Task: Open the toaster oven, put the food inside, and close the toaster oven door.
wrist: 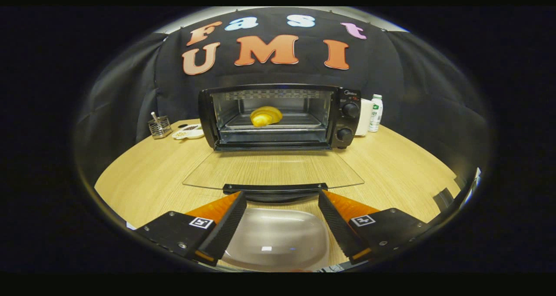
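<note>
Dim booth, sharp centre, fisheye-bent edges, overhead light glare

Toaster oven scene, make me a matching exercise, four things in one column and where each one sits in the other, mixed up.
Things:
1. croissant
2. glass door
3. clear plate
4. white bottle

Places:
A. on the table, between the open jaws of the gripper
B. beside the toaster oven, on its knob side
C. on the tray inside the oven
D. folded down flat over the table, just ahead of the gripper

Pairs: 1-C, 2-D, 3-A, 4-B
</note>
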### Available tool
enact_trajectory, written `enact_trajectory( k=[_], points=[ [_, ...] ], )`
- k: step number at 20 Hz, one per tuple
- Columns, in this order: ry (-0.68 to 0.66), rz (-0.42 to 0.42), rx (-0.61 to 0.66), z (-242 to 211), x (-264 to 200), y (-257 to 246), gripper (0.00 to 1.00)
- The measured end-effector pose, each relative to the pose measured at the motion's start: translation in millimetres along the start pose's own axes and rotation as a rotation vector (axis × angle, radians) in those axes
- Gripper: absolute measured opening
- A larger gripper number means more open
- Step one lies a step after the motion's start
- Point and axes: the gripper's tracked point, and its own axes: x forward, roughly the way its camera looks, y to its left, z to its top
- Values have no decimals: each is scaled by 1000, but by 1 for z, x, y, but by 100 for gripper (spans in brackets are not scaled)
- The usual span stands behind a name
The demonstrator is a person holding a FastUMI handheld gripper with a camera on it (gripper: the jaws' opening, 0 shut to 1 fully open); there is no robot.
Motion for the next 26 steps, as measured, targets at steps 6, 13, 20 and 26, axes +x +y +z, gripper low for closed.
enact_trajectory(
  k=[6,13,20,26],
  points=[
    [46,46,-20,-7,12,20,99],
    [59,47,36,-5,13,19,97],
    [-38,4,-8,23,2,14,97],
    [-133,-27,-40,63,-3,13,97]
  ],
)
